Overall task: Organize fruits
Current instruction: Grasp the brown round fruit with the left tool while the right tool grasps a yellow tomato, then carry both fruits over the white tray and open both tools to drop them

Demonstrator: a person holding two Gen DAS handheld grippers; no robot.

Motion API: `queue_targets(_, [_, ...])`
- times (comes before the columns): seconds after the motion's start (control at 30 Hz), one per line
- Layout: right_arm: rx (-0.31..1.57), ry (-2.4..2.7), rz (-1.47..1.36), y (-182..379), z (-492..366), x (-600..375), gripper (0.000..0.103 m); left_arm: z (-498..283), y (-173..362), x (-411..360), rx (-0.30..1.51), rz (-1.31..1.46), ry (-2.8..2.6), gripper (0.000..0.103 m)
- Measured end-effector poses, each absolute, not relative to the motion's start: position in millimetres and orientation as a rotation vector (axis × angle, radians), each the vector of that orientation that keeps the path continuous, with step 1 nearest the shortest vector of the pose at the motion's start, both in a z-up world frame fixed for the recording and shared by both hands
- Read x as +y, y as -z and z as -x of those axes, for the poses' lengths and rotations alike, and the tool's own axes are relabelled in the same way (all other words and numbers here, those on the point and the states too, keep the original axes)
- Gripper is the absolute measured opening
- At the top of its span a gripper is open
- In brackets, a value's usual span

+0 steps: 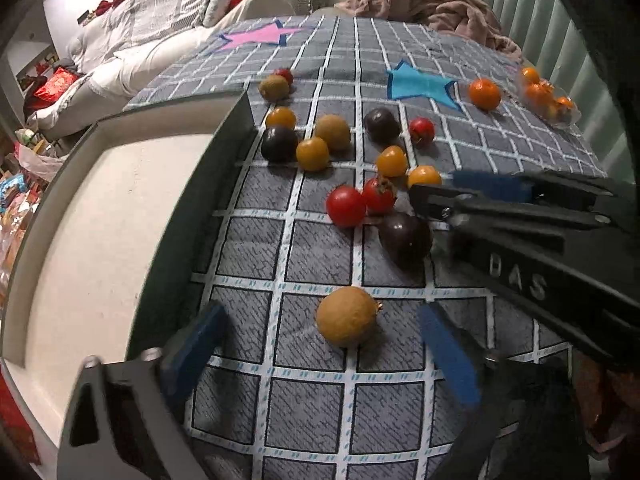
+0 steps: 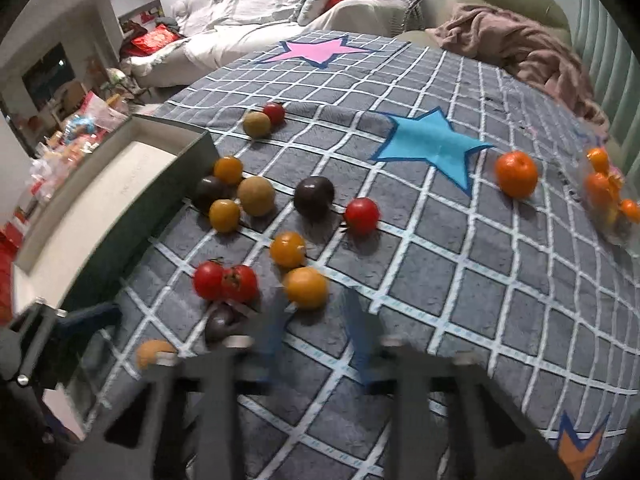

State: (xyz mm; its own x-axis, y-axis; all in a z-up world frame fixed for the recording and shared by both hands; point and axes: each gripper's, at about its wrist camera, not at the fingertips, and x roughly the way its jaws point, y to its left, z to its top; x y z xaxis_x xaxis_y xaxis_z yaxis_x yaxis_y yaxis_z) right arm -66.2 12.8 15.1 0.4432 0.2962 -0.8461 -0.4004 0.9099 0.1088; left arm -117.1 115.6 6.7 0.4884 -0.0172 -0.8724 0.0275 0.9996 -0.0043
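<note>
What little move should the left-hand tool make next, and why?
Probably ease the left gripper slightly forward and close its fingers on the round tan-brown fruit. The fruit lies on the grey checked cloth between the open blue-padded fingers, touching neither, and the dark-walled box stands just beside it.

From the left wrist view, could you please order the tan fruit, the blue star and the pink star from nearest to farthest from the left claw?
1. tan fruit, between the left claw fingers.
2. blue star, far right on the cloth.
3. pink star, at the far edge.
</note>
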Motion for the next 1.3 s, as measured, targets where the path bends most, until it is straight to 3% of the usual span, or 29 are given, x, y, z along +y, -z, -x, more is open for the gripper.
queue_targets(0.03, [1.029,-0.433,0.097,-15.0,66.0,10.9,0.02,117.8,-8.3,114.6,1.055,-0.009,0.031,0.075])
queue_targets(0.17, [1.039,-0.423,0.034,-15.3,71.2,-1.0,0.02,118.9,-12.1,112.4,1.047,0.005,0.041,0.051])
queue_targets(0.23, [1.04,-0.42,0.02,-16.7,75.9,-6.0,0.02,119.9,-13.3,112.0,1.042,0.01,0.049,0.03])
queue_targets(0.8, [1.022,-0.447,-0.028,-47.5,118.0,-11.8,0.02,146.0,-48.5,135.0,0.996,0.092,0.117,0.029])
queue_targets(1.3, [1.003,-0.669,0.079,-76.8,136.9,128.0,0.02,156.9,-48.7,273.6,0.985,0.119,-0.128,0.029])
